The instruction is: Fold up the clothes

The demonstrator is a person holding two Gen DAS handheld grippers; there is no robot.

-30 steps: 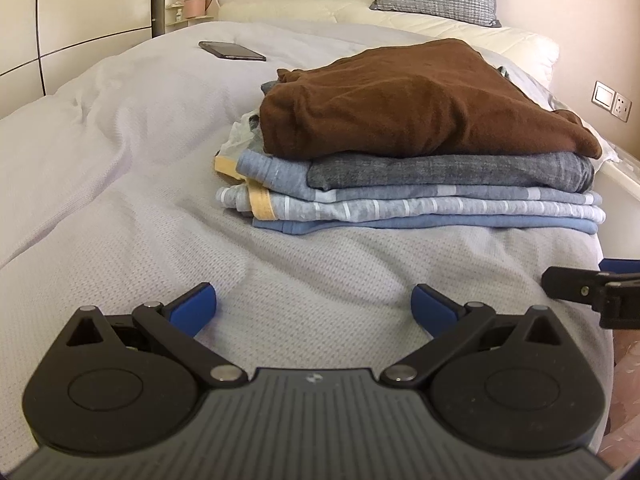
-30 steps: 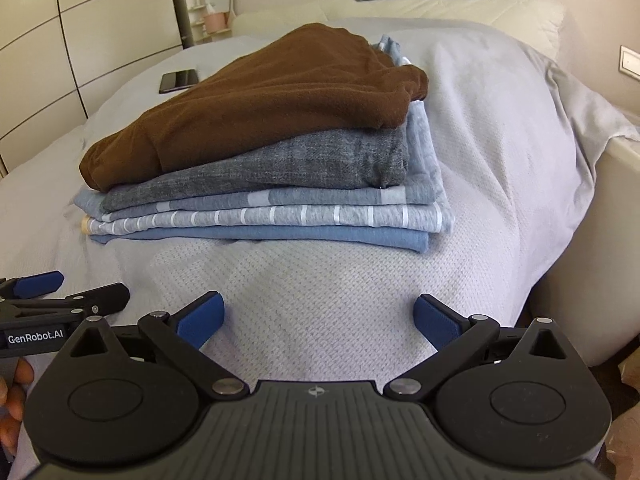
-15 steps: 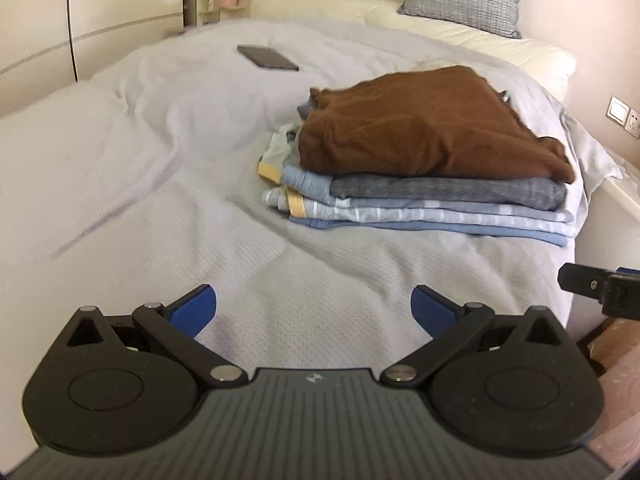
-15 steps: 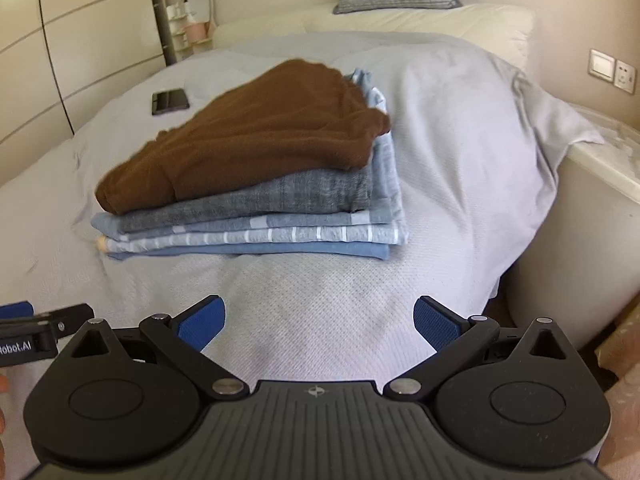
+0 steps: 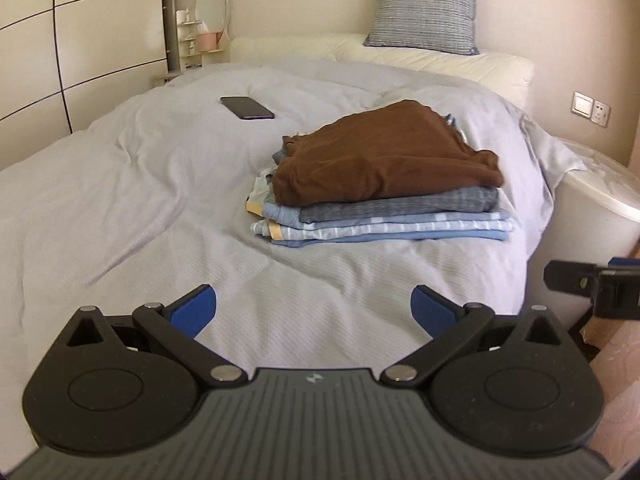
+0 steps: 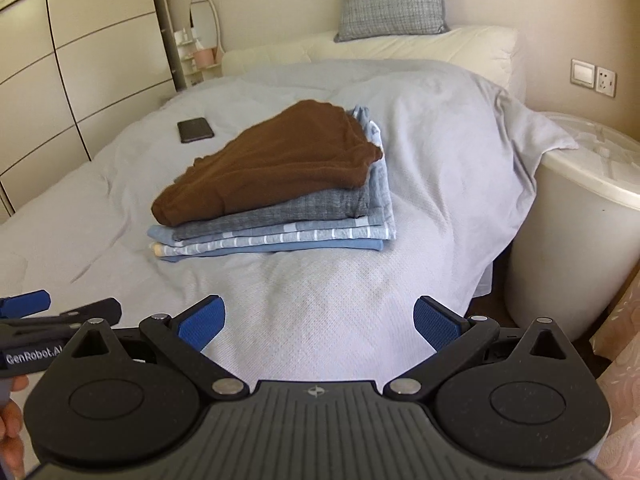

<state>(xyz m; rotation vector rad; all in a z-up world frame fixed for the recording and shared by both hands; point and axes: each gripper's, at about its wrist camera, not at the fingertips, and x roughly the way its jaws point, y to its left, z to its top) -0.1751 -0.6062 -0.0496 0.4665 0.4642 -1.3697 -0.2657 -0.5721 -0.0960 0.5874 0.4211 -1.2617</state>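
A stack of folded clothes lies on the grey bedspread [image 5: 120,200], with a brown garment [image 5: 384,160] on top of a grey one and several blue striped pieces [image 5: 380,232]. The right wrist view shows the same stack, brown garment [image 6: 272,168] uppermost, blue layers [image 6: 280,240] beneath. My left gripper [image 5: 314,308] stands open near the bed's foot, well short of the stack, nothing between its blue pads. My right gripper [image 6: 320,320] is open too, equally far back and empty.
A dark phone [image 5: 247,108] lies on the bedspread beyond the stack. A grey pillow [image 5: 424,4] leans at the headboard. A white round tub [image 6: 580,216] stands right of the bed, below wall sockets [image 6: 594,76]. A wardrobe [image 6: 60,80] lines the left wall.
Both grippers have pulled back and risen away from the stack, which now looks smaller and farther. The clothes have not moved, and both grippers stay open.
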